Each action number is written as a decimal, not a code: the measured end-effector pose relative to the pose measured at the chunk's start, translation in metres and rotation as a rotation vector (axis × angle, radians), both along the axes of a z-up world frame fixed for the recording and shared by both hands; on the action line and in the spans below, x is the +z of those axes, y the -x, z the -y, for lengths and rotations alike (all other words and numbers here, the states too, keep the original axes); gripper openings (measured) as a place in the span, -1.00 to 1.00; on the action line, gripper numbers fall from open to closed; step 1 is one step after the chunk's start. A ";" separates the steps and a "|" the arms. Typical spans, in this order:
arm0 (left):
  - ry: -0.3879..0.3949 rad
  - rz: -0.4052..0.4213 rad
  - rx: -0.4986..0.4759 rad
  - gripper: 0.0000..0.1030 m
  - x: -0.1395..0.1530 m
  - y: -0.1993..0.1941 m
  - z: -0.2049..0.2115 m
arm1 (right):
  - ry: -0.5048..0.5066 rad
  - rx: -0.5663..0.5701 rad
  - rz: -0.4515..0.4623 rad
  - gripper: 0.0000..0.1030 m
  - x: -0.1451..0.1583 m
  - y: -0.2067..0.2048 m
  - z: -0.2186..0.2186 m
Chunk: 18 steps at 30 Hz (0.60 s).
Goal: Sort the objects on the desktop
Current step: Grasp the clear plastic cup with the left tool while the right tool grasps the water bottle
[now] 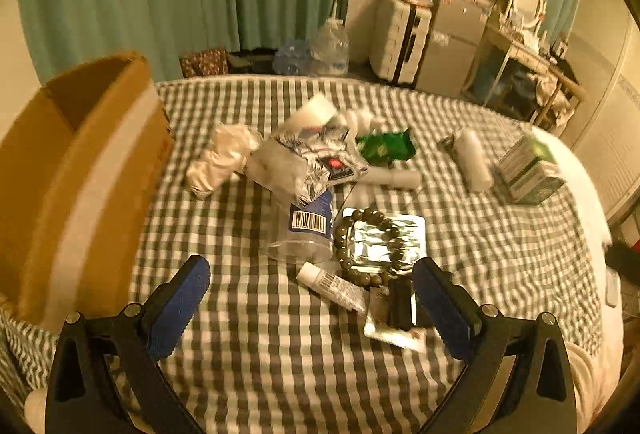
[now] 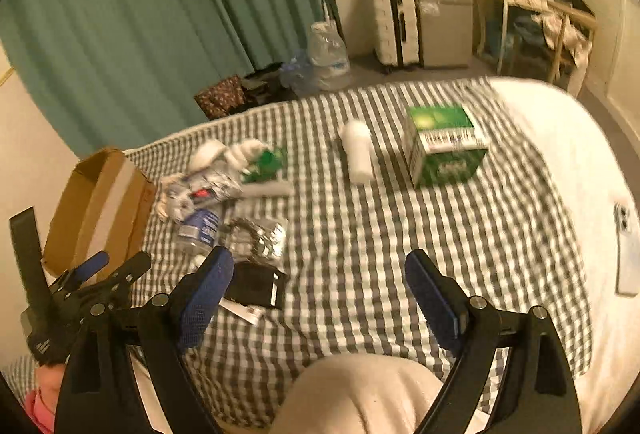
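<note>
My left gripper (image 1: 310, 282) has its jaws spread and empty above a small white tube (image 1: 334, 286) and bead bracelet (image 1: 370, 246) on the checkered bed (image 1: 260, 354); my right gripper (image 2: 320, 274) gapes empty too; cardboard box (image 1: 80, 174) at left, green carton (image 2: 444, 146) well apart.

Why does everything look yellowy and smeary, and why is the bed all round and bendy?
In both wrist views warm indoor light tints everything yellow. Left wrist view: the cardboard box is smeared, while the bead bracelet is fairly sharp on shiny, glaring foil. Right wrist view: the green box and white roll are blurred. The fisheye lens bends the checked bedcover and leaves dark corners.
</note>
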<state>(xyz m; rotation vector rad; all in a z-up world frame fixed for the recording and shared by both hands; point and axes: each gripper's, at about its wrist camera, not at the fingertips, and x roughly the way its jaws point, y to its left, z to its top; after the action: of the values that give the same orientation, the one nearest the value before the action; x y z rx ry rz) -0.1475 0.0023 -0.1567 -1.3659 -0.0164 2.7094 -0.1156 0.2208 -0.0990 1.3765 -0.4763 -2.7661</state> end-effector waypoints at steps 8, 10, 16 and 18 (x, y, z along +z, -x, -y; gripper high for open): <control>0.018 0.094 -0.009 1.00 -0.052 0.050 0.010 | 0.107 0.107 0.123 0.71 -0.059 0.036 0.050; 0.019 0.100 -0.026 1.00 -0.061 0.057 0.010 | 0.126 0.122 0.168 0.71 -0.077 0.046 0.060; -0.040 0.102 -0.057 1.00 -0.070 0.069 0.015 | 0.170 0.121 0.280 0.71 -0.113 0.068 0.070; -0.048 0.111 -0.068 1.00 -0.073 0.076 0.017 | 0.154 0.116 0.303 0.71 -0.120 0.074 0.072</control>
<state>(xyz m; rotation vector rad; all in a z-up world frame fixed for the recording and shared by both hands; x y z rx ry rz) -0.2238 -0.0143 -0.2301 -1.4733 -0.0427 2.5583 -0.1900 0.1485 -0.2188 1.7297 -0.5828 -2.3841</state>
